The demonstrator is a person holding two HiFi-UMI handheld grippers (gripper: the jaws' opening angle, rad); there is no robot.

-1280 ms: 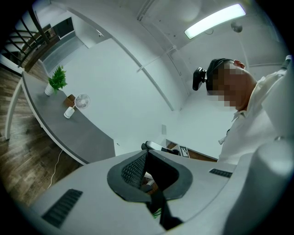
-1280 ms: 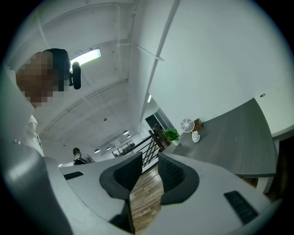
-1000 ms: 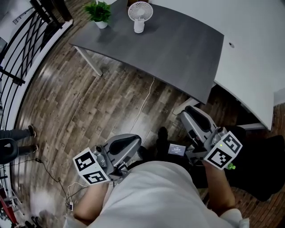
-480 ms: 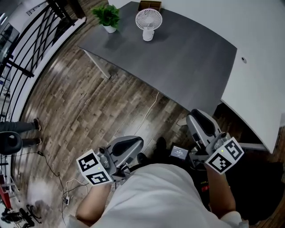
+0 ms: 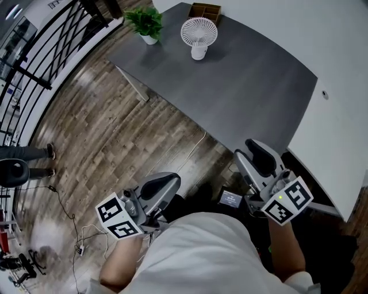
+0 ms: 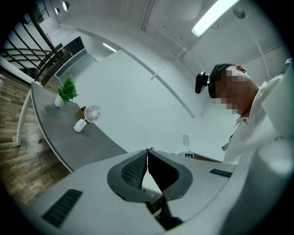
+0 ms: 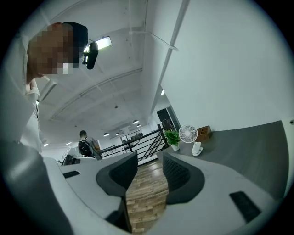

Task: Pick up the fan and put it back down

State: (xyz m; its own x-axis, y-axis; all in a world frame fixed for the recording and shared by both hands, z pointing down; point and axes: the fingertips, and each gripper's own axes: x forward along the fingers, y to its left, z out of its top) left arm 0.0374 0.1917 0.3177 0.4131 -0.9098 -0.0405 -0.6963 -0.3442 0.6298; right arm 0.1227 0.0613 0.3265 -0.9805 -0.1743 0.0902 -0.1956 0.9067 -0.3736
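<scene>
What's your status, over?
Left gripper shut, empty. Right gripper just opening, nothing between. White round desk fan upright on dark grey table, untouched. Green potted plant beside it, apart.

The dark tabletop [image 5: 247, 86] lies open from its near edge up to the fan [image 5: 199, 33] at 12 o'clock. A potted plant [image 5: 146, 23] stands near the fan at its 9 o'clock, and a wooden box [image 5: 207, 11] sits close behind it at 1 o'clock. A white tabletop [image 5: 339, 138] bounds the dark one at 3 o'clock. A thin cable [image 5: 192, 150] crosses the wood floor [image 5: 115, 126] in front of it.
</scene>
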